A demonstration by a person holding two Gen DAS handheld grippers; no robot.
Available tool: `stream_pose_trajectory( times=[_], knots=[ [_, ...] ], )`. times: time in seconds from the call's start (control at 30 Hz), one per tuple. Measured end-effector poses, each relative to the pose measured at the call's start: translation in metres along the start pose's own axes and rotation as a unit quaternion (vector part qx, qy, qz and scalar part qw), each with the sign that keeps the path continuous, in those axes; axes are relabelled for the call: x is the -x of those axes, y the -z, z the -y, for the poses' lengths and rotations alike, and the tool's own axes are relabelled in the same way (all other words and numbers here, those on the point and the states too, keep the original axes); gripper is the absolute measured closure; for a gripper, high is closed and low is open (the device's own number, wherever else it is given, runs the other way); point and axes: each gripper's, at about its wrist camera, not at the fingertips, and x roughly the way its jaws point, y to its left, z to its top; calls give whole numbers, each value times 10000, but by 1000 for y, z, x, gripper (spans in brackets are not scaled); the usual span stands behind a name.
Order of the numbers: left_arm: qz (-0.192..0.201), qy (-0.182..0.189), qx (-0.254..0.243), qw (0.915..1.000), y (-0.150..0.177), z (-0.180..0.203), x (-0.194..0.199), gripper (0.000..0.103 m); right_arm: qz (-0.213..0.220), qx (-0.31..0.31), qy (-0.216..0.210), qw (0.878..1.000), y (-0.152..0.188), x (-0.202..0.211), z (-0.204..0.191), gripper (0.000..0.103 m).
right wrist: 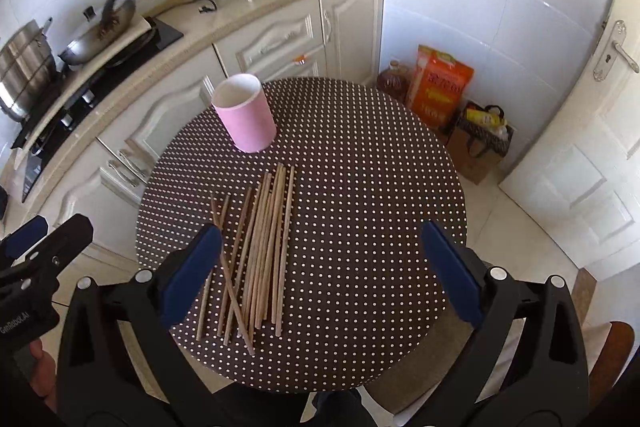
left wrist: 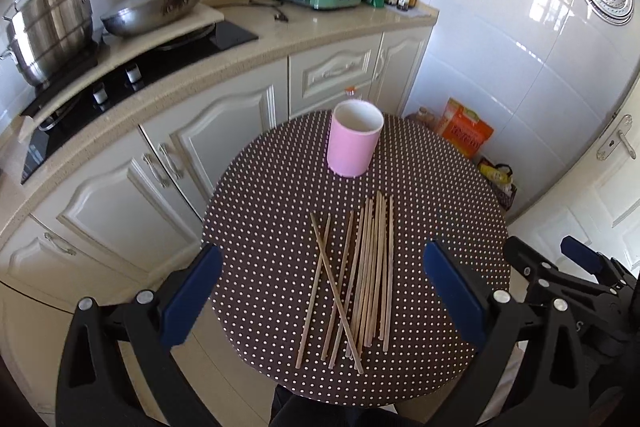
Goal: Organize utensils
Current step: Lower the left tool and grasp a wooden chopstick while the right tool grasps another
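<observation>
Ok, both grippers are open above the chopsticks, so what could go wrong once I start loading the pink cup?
1. The chopsticks lie tightly bunched, with one crossed over the others, so a pinch may lift several or flick neighbours off the polka-dot table.
2. The pink cup stands upright and looks light; a stick pushed against its rim could tip it.
3. The left gripper and right gripper hover close together, so they might collide.

Each tool has black plastic arms, silver screws, blue pads and white lettering.
</observation>
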Motion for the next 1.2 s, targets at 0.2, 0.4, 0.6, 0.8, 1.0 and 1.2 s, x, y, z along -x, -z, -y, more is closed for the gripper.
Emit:
stream_pose_trajectory(
  times=[0.2, 0.4, 0.6, 0.8, 1.0, 1.2],
  knots=[
    [-694, -92, -30, 9975, -6, -10, -59, 4, -496, -30, 173, 9986, -8, -54, -1, 6],
    [-1415, -113, -53, 9899, -2, -21, -119, 4, -1183, -75, 219, 9927, -6, -112, -4, 7],
    [-2033, -236, -189, 9786, 14, -31, -171, 4, -1842, -42, 332, 9823, 8, -162, -10, 11],
    [-2451, -323, -333, 9684, 28, -40, -211, 4, -2337, -120, 469, 9711, 23, -199, -12, 17],
    [-2719, -376, -508, 9603, 40, -41, -237, 4, -2575, -115, 510, 9649, 31, -222, -13, 19],
    [-2797, -451, -638, 9569, 47, -37, -249, 4, -2665, -162, 440, 9627, 39, -244, -16, 20]
  ],
)
